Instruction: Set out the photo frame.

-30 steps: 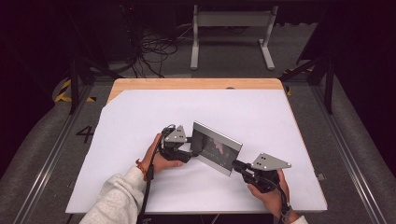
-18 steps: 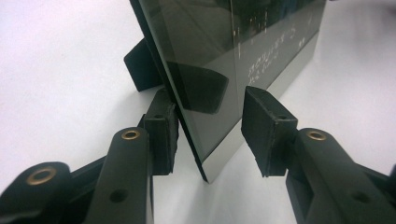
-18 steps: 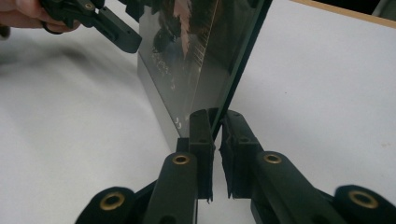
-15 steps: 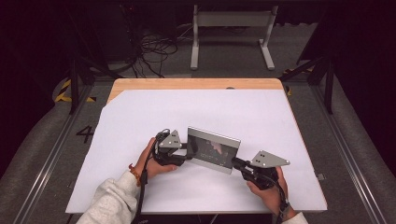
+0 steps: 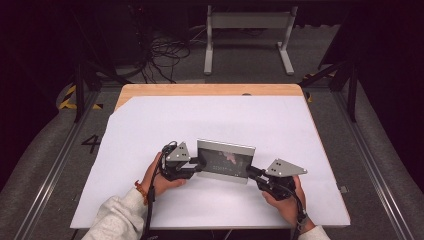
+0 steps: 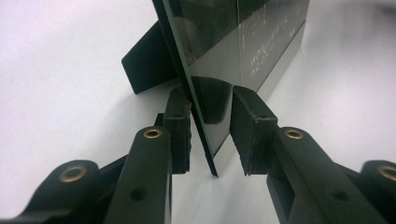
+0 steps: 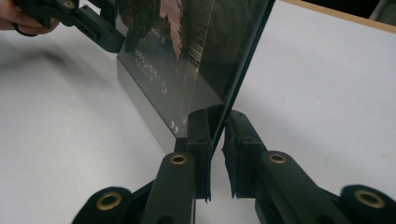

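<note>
Standing upright near the front of the white table sheet (image 5: 150, 130) is a dark glass-fronted picture frame with a silver border (image 5: 225, 161). The right gripper (image 7: 217, 140) pinches its one end. The left gripper (image 6: 210, 135) straddles the other; its jaws have just been closing, with gaps visible beside the glass.

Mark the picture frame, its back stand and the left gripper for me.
picture frame (image 5: 225, 161): high view, middle of the glass front.
back stand (image 6: 148, 63): left gripper view, flat of the black prop behind the frame.
left gripper (image 6: 211, 136): left gripper view, midway between its fingertips, astride the frame's edge.
</note>
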Demonstrator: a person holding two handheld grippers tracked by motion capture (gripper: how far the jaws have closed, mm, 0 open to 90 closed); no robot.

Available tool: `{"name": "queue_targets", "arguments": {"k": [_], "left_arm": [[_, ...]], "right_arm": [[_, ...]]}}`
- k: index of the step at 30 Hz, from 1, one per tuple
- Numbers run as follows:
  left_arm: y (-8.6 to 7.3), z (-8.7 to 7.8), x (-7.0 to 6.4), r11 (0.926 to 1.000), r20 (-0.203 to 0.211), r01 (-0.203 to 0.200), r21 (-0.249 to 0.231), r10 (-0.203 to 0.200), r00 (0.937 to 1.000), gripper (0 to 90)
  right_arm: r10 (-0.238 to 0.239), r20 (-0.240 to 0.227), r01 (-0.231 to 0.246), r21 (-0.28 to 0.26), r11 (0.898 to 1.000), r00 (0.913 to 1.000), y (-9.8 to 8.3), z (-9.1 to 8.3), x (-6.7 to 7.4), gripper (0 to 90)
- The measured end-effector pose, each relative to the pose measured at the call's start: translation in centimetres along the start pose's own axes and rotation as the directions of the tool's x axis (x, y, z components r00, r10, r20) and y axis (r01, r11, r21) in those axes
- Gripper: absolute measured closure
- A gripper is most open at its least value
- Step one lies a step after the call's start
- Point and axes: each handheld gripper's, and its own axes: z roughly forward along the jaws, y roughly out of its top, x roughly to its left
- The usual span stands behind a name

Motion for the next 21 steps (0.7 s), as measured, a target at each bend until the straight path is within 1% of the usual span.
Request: {"name": "queue_targets", "arguments": {"k": [3,5,6,9,10,14,16,18,20,21], "left_arm": [[-0.2,-0.2,-0.3,1.0000,-0.007,0.007,0.004,-0.007,0.9999,69.8],[-0.4,-0.4,-0.3,0.9998,0.003,0.017,0.000,-0.017,0.9998,69.4],[-0.5,-0.5,-0.3,0.9995,0.010,0.031,-0.007,-0.031,0.9995,69.3],[-0.7,-0.7,-0.3,0.9995,0.010,0.030,-0.006,-0.030,0.9995,69.3],[-0.8,-0.8,-0.4,0.9998,0.008,0.022,-0.001,-0.022,0.9997,69.3],[-1.2,-1.0,-0.6,0.9995,0.001,0.030,-0.002,-0.030,0.9995,69.3],[-1.5,-0.9,-0.7,0.9995,-0.001,0.029,0.011,-0.029,0.9996,69.4],[-1.9,-0.6,-1.0,0.9992,-0.012,0.028,0.028,-0.027,0.9996,69.4],[-2.1,-0.3,-1.2,0.9987,-0.024,0.017,0.047,-0.016,0.9996,69.0],[-2.2,-0.1,-1.3,0.9987,-0.034,0.015,0.049,-0.013,0.9993,68.5]], "right_arm": [[0.002,0.003,-0.002,-0.003,1.000,1.0000,0.1,0.3,-0.1,80.3],[0.004,0.003,-0.004,-0.005,1.000,1.0000,0.2,0.5,-0.1,80.0],[0.004,0.004,-0.004,-0.005,1.000,1.0000,0.2,0.6,-0.1,79.9],[0.003,0.005,-0.003,-0.005,1.000,1.0000,0.3,0.8,-0.1,79.5],[0.003,0.005,-0.003,-0.005,1.000,1.0000,0.3,0.8,-0.1,79.5],[0.008,0.012,-0.007,-0.009,1.000,0.9999,0.5,1.2,-0.1,78.8],[0.006,0.016,-0.006,-0.007,1.000,0.9999,0.5,1.2,0.0,78.8],[0.010,0.014,-0.010,-0.004,1.000,0.9998,0.4,1.1,-0.1,79.4],[0.002,0.011,-0.002,0.014,1.000,0.9999,0.1,1.2,-0.1,79.9],[0.002,0.007,-0.002,0.022,1.000,1.0000,-0.1,1.3,-0.2,80.1]]}}
